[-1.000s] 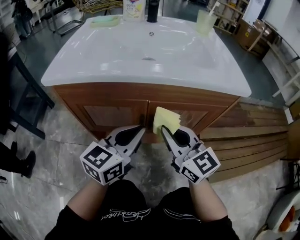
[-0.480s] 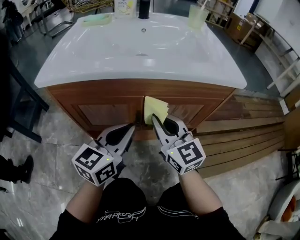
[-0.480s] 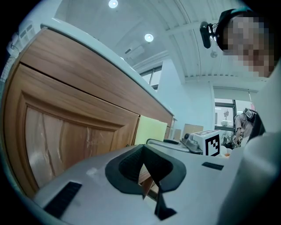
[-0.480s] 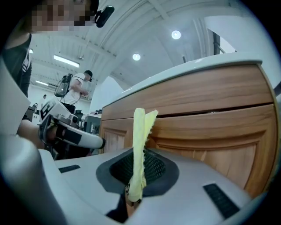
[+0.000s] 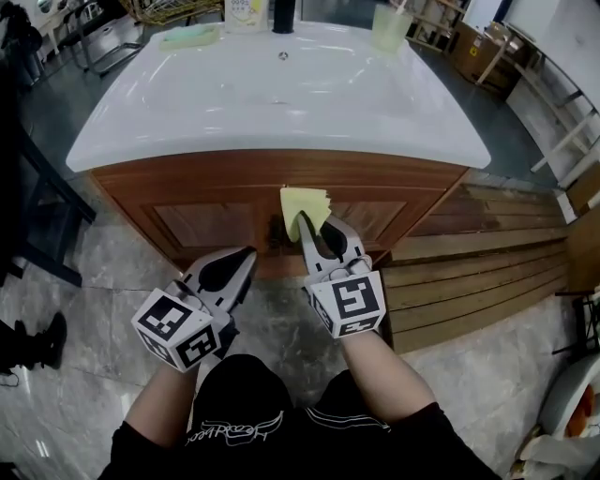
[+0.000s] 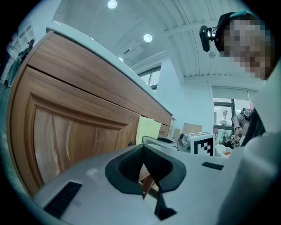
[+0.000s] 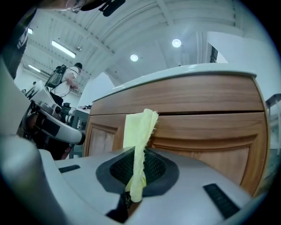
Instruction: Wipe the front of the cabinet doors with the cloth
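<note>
A wooden cabinet with two panelled doors stands under a white sink top: a left door (image 5: 202, 225) (image 6: 66, 132) and a right door (image 5: 375, 220) (image 7: 206, 145). My right gripper (image 5: 314, 225) (image 7: 136, 176) is shut on a folded yellow cloth (image 5: 303, 208) (image 7: 137, 132). The cloth lies against the upper part of the cabinet front, just right of the seam between the doors. My left gripper (image 5: 246, 253) (image 6: 145, 176) hangs low in front of the left door. It is shut and holds nothing, and the cloth (image 6: 148, 129) shows beyond it.
The white sink top (image 5: 281, 94) overhangs the doors and carries a green cup (image 5: 386, 17), a dark bottle (image 5: 283, 14) and a green dish (image 5: 187, 36). Small dark door handles (image 5: 275, 230) sit at the seam. Wooden slats (image 5: 469, 281) lie right; a black frame (image 5: 37, 216) stands left.
The right gripper has carried the cloth a little up and left along the cabinet front, toward the seam. The left gripper has drifted back and down, away from the door.
</note>
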A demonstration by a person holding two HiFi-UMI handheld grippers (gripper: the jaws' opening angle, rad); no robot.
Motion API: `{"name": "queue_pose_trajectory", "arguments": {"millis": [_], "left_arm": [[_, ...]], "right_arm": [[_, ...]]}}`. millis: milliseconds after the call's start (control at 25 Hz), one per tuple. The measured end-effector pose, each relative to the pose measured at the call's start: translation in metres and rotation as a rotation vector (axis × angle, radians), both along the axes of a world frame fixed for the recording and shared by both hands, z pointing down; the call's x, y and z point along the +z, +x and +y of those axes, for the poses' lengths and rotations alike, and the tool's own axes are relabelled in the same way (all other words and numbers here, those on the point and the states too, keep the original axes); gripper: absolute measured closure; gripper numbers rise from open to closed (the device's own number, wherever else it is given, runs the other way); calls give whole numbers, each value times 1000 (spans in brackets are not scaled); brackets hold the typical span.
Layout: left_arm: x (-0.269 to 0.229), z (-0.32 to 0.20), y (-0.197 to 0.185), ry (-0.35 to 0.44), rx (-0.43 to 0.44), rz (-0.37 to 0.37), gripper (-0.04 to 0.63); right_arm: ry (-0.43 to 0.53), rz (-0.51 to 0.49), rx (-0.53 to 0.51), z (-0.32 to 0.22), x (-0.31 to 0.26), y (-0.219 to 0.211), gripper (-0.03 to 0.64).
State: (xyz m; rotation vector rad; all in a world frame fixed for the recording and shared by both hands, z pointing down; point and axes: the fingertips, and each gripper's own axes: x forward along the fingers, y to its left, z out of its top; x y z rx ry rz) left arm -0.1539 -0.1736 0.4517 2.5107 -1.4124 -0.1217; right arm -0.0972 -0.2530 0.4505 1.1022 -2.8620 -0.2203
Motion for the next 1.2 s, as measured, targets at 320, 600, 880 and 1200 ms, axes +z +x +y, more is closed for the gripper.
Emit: {"name": "queue_pose_trajectory", "arguments": {"millis": [320, 600, 880, 1200], "left_arm": [[2, 1, 0, -9, -1, 11, 589], [4, -1, 8, -12, 6, 14, 589], [13, -4, 22, -31, 11, 12, 589], [17, -5, 42, -51, 38, 22, 589]], "right_arm": [[8, 20, 27, 0, -1, -1, 575], [2, 23, 43, -5, 2, 12, 575], [-18, 16, 136, -21, 9, 56, 575], [-30, -5, 220, -36, 5, 101, 575]]}}
